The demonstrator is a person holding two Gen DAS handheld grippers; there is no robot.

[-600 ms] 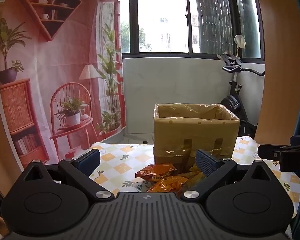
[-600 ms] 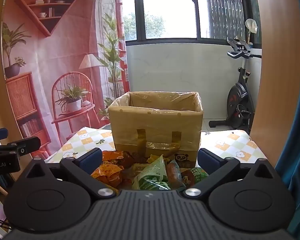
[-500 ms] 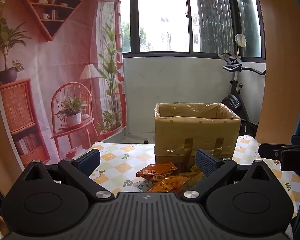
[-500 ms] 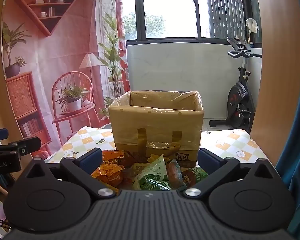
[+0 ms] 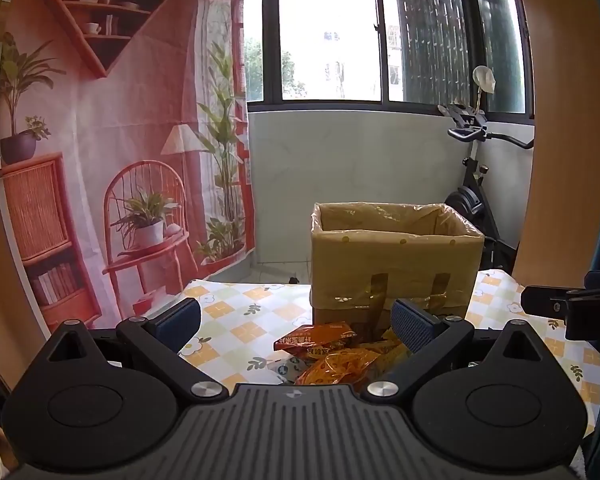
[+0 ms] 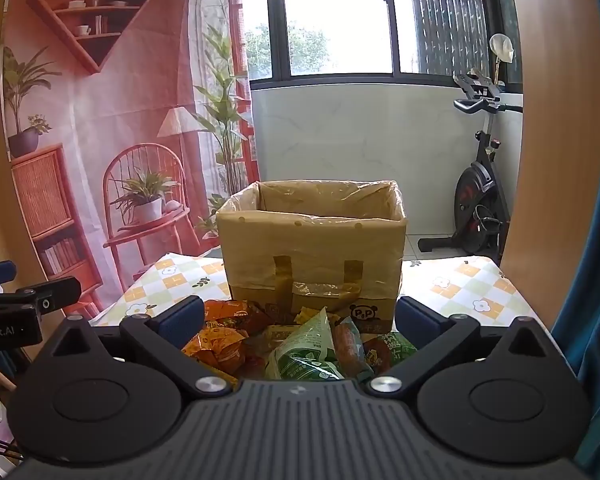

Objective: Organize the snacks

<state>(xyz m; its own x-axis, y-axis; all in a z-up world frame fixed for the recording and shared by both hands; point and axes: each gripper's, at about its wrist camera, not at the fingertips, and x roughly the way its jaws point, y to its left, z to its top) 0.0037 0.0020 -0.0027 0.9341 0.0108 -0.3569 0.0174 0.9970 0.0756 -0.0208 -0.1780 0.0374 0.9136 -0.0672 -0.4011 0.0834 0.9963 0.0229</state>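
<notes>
A cardboard box (image 5: 396, 264) (image 6: 312, 256) lined with clear plastic stands open-topped on the checked tablecloth (image 5: 240, 308) (image 6: 472, 288). A heap of snack packets lies in front of it: orange packets (image 5: 320, 340) (image 6: 216, 340) and a green packet (image 6: 308, 356) among them. My left gripper (image 5: 296, 316) is open, hovering short of the orange packets, nothing between its fingers. My right gripper (image 6: 300, 312) is open too, above the near side of the heap, touching no packet. Each gripper shows at the edge of the other's view.
An exercise bike (image 5: 472, 184) (image 6: 480, 208) stands behind the table at the right, under the window. A printed backdrop (image 5: 112, 140) with shelves and a chair hangs at the left. A wooden post (image 6: 552, 140) and a blue curtain (image 6: 596, 280) close the right side.
Both views have shifted only very slightly; the grippers stay open and the packets lie where they were.
</notes>
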